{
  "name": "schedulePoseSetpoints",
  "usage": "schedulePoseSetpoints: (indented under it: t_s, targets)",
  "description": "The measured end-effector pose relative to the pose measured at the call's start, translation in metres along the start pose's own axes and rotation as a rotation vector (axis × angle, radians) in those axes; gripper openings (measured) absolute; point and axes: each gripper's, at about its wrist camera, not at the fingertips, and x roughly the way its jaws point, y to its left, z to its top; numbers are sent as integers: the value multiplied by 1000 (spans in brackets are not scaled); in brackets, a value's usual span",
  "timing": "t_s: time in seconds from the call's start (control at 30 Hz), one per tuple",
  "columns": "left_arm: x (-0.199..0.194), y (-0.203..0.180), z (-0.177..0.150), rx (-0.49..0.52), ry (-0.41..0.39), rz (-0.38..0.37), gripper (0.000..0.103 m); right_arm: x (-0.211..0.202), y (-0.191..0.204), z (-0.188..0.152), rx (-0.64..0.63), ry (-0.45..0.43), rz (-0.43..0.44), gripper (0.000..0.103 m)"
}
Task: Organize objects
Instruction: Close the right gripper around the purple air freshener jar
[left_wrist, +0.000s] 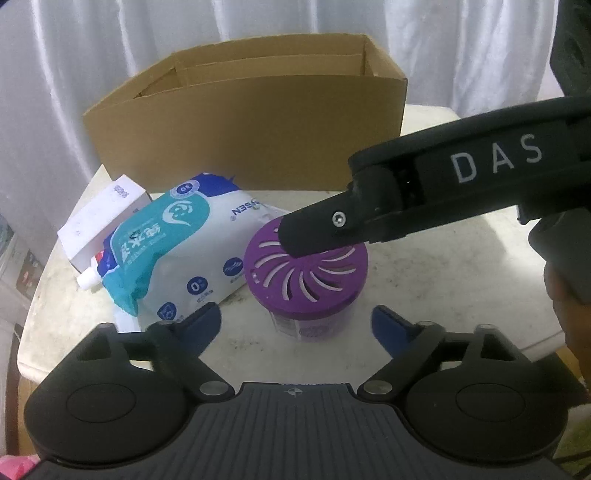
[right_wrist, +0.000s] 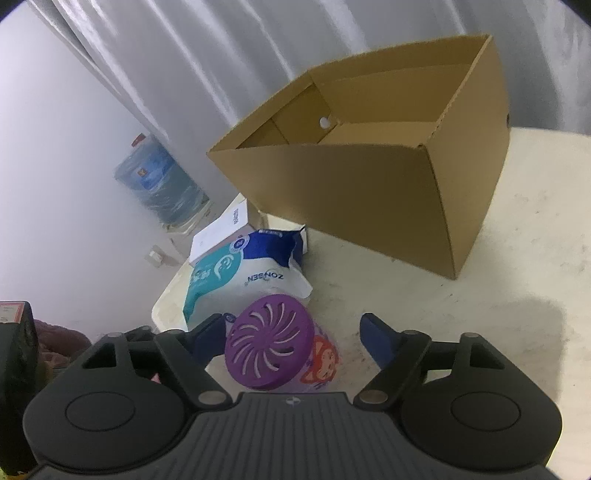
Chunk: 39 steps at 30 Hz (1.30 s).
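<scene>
A jar with a purple slotted lid (left_wrist: 306, 273) (right_wrist: 269, 347) stands on the pale table (left_wrist: 461, 280) near its front. In the left wrist view, my left gripper (left_wrist: 297, 325) is open, with the jar just ahead between its blue fingertips and a gap on each side. One of the right gripper's fingers (left_wrist: 306, 236) reaches in from the right and lies over the lid. In the right wrist view, my right gripper (right_wrist: 293, 332) is open around the jar; the left tip is close to the lid's rim and the right tip stands clear.
A white and teal spouted pouch (left_wrist: 173, 251) (right_wrist: 236, 277) lies left of the jar, beside a small white box (left_wrist: 99, 218). An open cardboard box (left_wrist: 251, 129) (right_wrist: 369, 184) stands behind. The table edge runs close on the left. A water bottle (right_wrist: 159, 181) stands on the floor.
</scene>
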Motion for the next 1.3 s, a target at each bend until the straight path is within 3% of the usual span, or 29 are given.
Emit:
schedulePoseSetpoints:
  t_s: [0.13, 0.3, 0.73, 0.83, 0.97, 1.13, 1.3]
  targets:
    - [3, 2, 0, -12, 7, -13, 72, 4, -2, -1, 22, 21, 19, 64]
    - [0, 1, -2, -18, -5, -33, 62, 9, -4, -4, 56, 54, 47, 53]
    - [-17, -2, -17, -9, 6, -79, 61, 1, 6, -18, 49, 110, 34, 53]
    - [-20, -4, -21, -1, -2, -84, 63, -1, 7, -21, 50, 123, 26, 53]
    - [-16, -4, -21, 17, 3, -74, 74, -1, 7, -22, 61, 127, 21, 53]
    - [-5, -2, -21, 14, 50, -74, 75, -2, 5, -21, 70, 119, 11, 53]
    - [0, -1, -20, 15, 49, -82, 75, -1, 4, -21, 76, 117, 16, 53]
